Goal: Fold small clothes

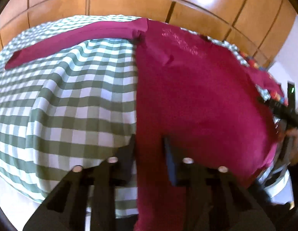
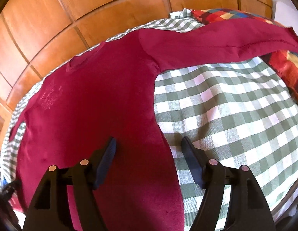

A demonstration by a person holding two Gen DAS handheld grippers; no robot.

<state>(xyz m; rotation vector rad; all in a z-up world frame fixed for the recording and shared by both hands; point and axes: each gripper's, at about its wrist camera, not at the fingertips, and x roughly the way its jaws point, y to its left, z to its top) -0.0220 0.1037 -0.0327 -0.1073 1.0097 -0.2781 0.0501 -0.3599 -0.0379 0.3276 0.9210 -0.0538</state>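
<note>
A magenta long-sleeved top (image 1: 197,100) lies spread flat on a green and white checked cloth (image 1: 72,96). Its left sleeve (image 1: 72,38) stretches out to the left. In the right wrist view the top (image 2: 91,105) fills the left half, with its right sleeve (image 2: 216,40) reaching to the right. My left gripper (image 1: 149,140) is open and straddles the top's left side edge near the hem. My right gripper (image 2: 149,142) is open and straddles the top's right side edge near the hem. Neither holds anything.
A wooden panelled wall (image 1: 129,2) stands behind the bed. A multicoloured checked cushion (image 2: 225,15) lies at the far right under the sleeve. The other gripper (image 1: 283,111) shows at the right edge of the left wrist view.
</note>
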